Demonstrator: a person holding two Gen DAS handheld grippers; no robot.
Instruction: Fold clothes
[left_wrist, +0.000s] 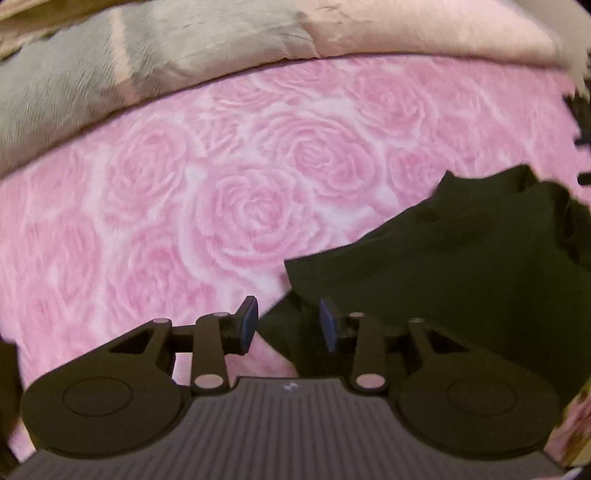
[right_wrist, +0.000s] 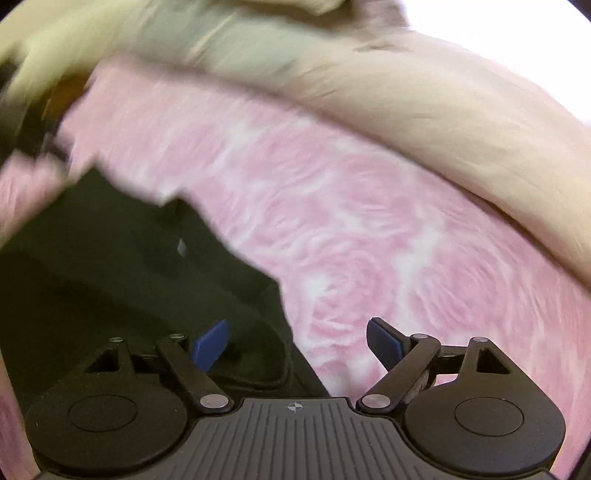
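Two tongs, your left tongs (left_wrist: 288, 325) and right tongs (right_wrist: 297, 345), are both spread apart, gripping nothing, above a dark garment (left_wrist: 443, 266) lying on the pink rose-patterned blanket (left_wrist: 221, 192).

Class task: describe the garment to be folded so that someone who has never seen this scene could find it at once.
Start from the pink rose-patterned fleece blanket that covers the surface, bordered at the far side by a grey and beige plush blanket. On the pink one lies a rumpled dark green, almost black cloth garment. It is the only dark, unpatterned fabric there.
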